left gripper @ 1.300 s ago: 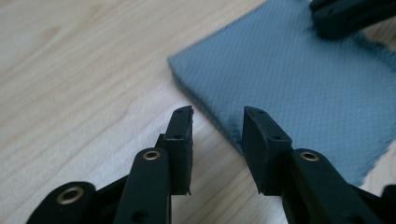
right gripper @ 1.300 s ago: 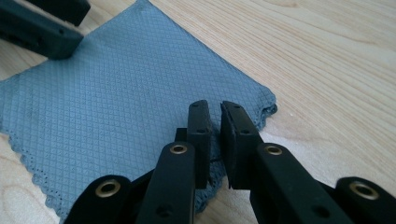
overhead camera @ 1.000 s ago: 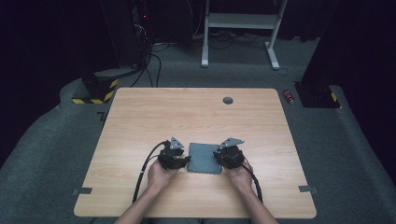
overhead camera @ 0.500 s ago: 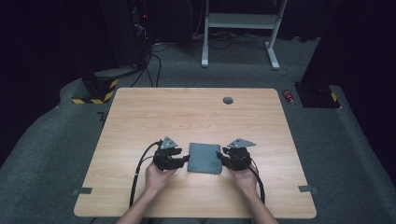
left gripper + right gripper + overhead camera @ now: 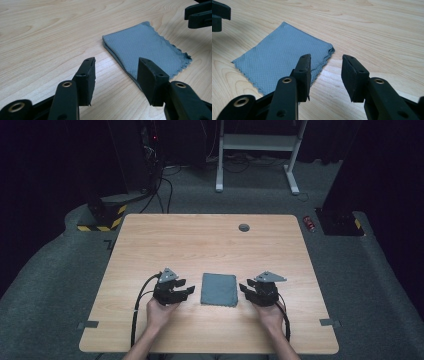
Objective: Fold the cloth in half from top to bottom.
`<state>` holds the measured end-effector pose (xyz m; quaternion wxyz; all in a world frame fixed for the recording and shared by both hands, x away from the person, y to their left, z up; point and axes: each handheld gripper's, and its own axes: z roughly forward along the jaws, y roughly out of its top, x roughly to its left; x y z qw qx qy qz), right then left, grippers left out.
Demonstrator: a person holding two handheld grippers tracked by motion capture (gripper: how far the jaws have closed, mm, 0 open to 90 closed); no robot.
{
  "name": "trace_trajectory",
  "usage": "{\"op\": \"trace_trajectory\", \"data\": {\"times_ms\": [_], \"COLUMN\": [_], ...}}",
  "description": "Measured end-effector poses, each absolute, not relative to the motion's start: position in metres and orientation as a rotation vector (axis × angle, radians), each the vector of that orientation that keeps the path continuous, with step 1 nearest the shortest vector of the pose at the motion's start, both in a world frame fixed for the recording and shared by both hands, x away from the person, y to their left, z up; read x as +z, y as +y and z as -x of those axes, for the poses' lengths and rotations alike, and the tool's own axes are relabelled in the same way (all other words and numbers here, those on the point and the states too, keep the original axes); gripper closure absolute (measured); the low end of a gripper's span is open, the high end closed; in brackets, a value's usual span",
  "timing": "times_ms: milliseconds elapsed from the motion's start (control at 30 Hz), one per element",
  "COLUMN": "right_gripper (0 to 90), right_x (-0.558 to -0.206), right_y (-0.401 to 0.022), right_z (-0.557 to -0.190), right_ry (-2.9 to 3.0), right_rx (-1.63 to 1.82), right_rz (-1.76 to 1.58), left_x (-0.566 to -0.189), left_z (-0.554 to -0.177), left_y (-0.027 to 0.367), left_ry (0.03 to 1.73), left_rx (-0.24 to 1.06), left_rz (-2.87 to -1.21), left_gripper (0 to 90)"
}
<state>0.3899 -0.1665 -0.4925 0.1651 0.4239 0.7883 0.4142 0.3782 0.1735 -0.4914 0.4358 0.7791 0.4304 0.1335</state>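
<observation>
A folded grey cloth (image 5: 219,289) lies flat on the wooden table (image 5: 200,245), near the front edge. My left gripper (image 5: 187,289) sits just left of it and my right gripper (image 5: 245,290) just right, both pointing inward and clear of the fabric. In the left gripper view the jaws (image 5: 116,62) stand open over bare wood, with the cloth (image 5: 147,47) ahead and to the right. In the right gripper view the jaws (image 5: 325,58) are open, with the cloth (image 5: 282,57) ahead and to the left. Both pairs of jaws have just been opening, with nothing between them.
A dark round grommet (image 5: 244,227) sits in the table's far side. Two tape strips (image 5: 87,324) (image 5: 328,322) mark the front corners. A black cable (image 5: 137,310) trails from the left gripper toward the front edge. A red can (image 5: 310,224) lies on the floor.
Both grippers have drawn outward from the cloth's side edges, left one leftward, right one rightward, and their jaws stand wider. The cloth lies still between them.
</observation>
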Motion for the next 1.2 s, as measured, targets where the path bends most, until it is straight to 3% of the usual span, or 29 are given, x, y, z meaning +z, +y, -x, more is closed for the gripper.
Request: {"op": "trace_trajectory", "data": {"times_ms": [1200], "right_gripper": [57.8], "right_x": [-0.494], "right_y": [-0.212], "right_z": [-0.366], "right_ry": [2.185], "right_rx": [1.154], "right_rz": [-1.260], "left_x": [-0.502], "left_z": [-0.361], "left_y": [0.221], "left_ry": [1.177], "left_rx": [0.393], "left_rz": [-1.888], "left_gripper": [47.4]}}
